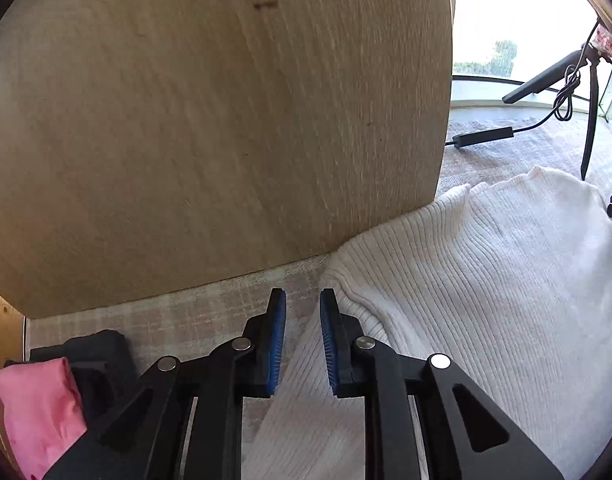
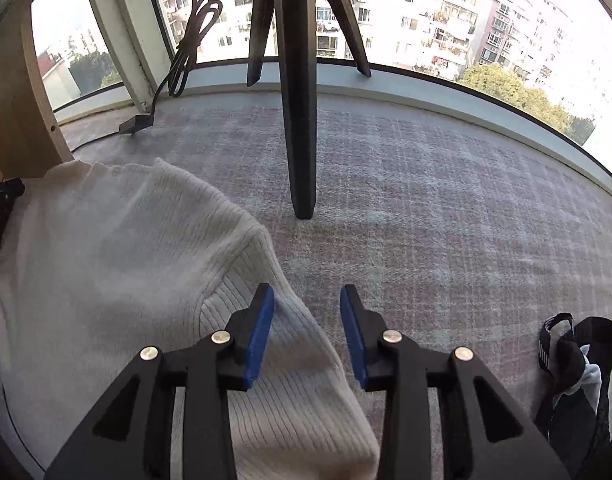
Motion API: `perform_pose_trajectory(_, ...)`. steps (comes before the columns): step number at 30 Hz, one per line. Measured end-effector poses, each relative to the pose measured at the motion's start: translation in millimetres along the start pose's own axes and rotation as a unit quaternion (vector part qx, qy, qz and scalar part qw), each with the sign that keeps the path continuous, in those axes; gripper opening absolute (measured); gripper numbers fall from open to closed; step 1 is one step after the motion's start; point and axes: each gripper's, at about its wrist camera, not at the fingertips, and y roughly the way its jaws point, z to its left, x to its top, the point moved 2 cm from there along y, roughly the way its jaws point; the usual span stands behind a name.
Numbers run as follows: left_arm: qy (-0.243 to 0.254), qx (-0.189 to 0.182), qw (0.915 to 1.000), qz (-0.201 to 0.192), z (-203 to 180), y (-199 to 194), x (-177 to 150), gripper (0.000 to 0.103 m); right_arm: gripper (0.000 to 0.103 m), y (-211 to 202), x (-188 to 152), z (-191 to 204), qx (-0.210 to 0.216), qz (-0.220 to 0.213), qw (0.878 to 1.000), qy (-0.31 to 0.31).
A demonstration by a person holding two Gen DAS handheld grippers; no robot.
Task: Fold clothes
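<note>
A cream ribbed sweater (image 1: 486, 280) lies spread on the checked carpet, its collar toward the window. In the left wrist view my left gripper (image 1: 302, 300) stands open over the sweater's left shoulder seam and sleeve, with nothing between the blue pads. The same sweater (image 2: 117, 260) fills the left half of the right wrist view. There my right gripper (image 2: 307, 294) is open above the right shoulder edge, its left finger (image 2: 261, 320) over the knit and its right finger over bare carpet.
A wooden panel (image 1: 209, 128) stands just ahead of the left gripper. Folded pink (image 1: 37, 412) and black clothes (image 1: 97, 352) lie at lower left. A black tripod leg (image 2: 299, 120) and a cable with adapter (image 2: 137, 124) stand ahead; a dark garment (image 2: 574, 380) lies at right.
</note>
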Motion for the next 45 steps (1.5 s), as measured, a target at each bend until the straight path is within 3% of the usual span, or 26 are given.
perform_pose_trajectory(5, -0.05, -0.007, 0.9978, -0.044, 52, -124, -57, 0.021, 0.035, -84, -8, 4, 0.082, -0.067, 0.994, 0.028)
perform_pose_trajectory(8, -0.082, 0.016, 0.9955, -0.044, 83, -175, -95, 0.027, 0.035, -128, -15, 34, 0.128, -0.089, 0.988, 0.008)
perform_pose_trajectory(10, -0.098, 0.057, 0.9931, -0.03, 100, -200, -134, 0.032, 0.035, -153, -22, 61, 0.157, -0.098, 0.983, -0.017)
perform_pose_trajectory(15, -0.178, 0.085, 0.9802, 0.014, 138, -221, -243, 0.032, 0.035, -177, -38, 150, 0.238, -0.085, 0.963, -0.091)
perform_pose_trajectory(19, -0.221, 0.083, 0.971, 0.037, 150, -210, -298, 0.035, 0.035, -170, -60, 225, 0.282, -0.054, 0.948, -0.138)
perform_pose_trajectory(21, -0.238, 0.065, 0.9678, 0.051, 154, -189, -315, 0.035, 0.035, -153, -78, 263, 0.291, -0.023, 0.946, -0.143)
perform_pose_trajectory(26, -0.232, 0.025, 0.9695, 0.077, 162, -132, -333, 0.035, 0.035, -111, -114, 343, 0.284, 0.013, 0.947, -0.148)
perform_pose_trajectory(30, -0.214, -0.013, 0.9738, 0.076, 170, -106, -333, 0.035, 0.035, -63, -111, 383, 0.272, 0.04, 0.957, -0.098)
perform_pose_trajectory(39, -0.194, -0.065, 0.9777, 0.048, 181, -97, -325, 0.035, 0.035, 44, -86, 428, 0.268, 0.082, 0.959, 0.038)
perform_pose_trajectory(43, -0.153, -0.055, 0.9856, 0.047, 188, -96, -319, 0.035, 0.035, 57, -82, 435, 0.283, 0.074, 0.955, 0.053)
perform_pose_trajectory(45, -0.137, -0.058, 0.9879, 0.045, 192, -94, -314, 0.036, 0.029, 58, -81, 436, 0.286, 0.075, 0.954, 0.052)
